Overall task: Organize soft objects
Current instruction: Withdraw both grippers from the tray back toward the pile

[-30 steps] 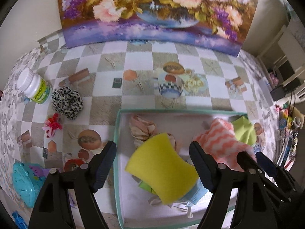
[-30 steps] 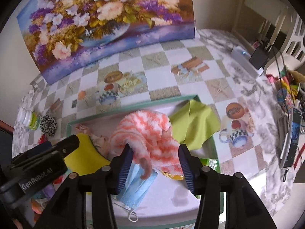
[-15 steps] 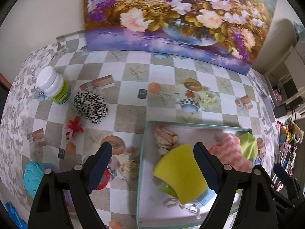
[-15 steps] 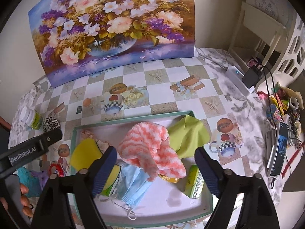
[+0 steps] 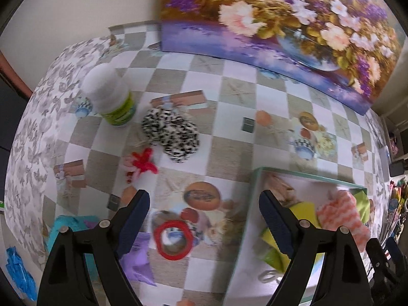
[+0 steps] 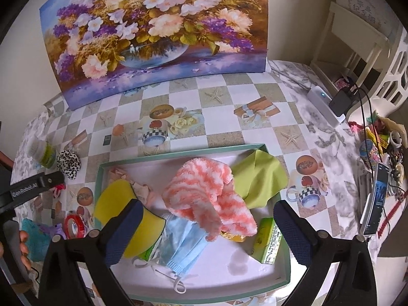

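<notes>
Right now the right tool hangs over the tray, jaws opening wide w/ nothing pinched; the pink-and-white fuzzy cloth lies loose below it, draped on the pile. Probably just let go there, since the tray looks like the collecting spot for soft stuff.

Left tool is spread open & empty too, over bare worktop left of the tray, w/ a red ring lying between its jaws, not gripped. Likely scouting the next pickup.

In the tray, as far as I can count: 1 fuzzy cloth, 1 green cloth spilling over the far right rim, 1 yellow sponge, 1 blue face mask, 1 beige scrunchie-like bit, 1 green packet. Sth yellow-orange peeks from under the fuzzy cloth, can't tell what.

Left out on the worktop: 1 leopard-print scrunchie, touching or nearly touching 1 white bottle w/ green label; 1 small red bow just beside the scrunchie; teal, purple & blue soft-looking items at the near left edge, partly hidden by the tool, no count possible.

Judgement: roughly halfway; the scrunchie & bow seem the obvious next soft things, the bottle & ring prob. stay out.
</notes>
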`<action>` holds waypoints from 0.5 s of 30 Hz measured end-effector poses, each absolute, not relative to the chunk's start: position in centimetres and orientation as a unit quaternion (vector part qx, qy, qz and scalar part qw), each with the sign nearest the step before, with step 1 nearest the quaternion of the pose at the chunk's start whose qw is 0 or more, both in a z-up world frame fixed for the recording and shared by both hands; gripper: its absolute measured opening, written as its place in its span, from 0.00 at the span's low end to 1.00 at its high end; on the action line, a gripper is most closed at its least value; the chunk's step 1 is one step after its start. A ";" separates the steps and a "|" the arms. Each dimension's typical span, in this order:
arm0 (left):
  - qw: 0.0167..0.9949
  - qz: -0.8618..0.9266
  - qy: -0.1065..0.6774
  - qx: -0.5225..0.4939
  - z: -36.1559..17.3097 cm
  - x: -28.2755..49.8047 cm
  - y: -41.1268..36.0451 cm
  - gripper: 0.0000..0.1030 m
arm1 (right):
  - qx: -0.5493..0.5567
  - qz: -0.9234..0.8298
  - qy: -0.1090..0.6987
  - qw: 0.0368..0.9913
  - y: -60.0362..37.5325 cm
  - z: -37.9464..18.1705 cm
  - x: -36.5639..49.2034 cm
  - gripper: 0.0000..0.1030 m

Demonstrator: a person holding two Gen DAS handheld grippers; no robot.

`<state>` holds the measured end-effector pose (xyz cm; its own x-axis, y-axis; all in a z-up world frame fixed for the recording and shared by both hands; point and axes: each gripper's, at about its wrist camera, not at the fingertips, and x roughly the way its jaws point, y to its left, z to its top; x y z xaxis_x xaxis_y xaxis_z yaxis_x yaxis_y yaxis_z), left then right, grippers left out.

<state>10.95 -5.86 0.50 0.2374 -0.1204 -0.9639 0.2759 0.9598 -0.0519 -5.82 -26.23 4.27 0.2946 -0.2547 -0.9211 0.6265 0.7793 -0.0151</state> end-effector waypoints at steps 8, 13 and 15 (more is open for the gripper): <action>0.794 -0.094 0.597 0.074 1.4 12.6 -2.1 0.85 | 0.185 -0.249 0.513 0.801 -24.1 4.8 -4.3 1.00; 0.801 -0.075 0.588 0.085 2.2 13.0 -0.2 0.85 | 0.165 -0.224 0.521 0.807 -21.5 4.5 -2.4 1.00; 0.804 -0.073 0.584 0.084 2.6 13.1 0.6 0.85 | 0.155 -0.215 0.528 0.807 -20.4 4.2 -1.7 1.00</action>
<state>13.11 0.57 2.63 0.3067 -0.0180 -0.9516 0.2154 0.9752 0.0510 -1.71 -20.43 4.21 0.3506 -0.1835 -0.9184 0.5115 0.8589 0.0237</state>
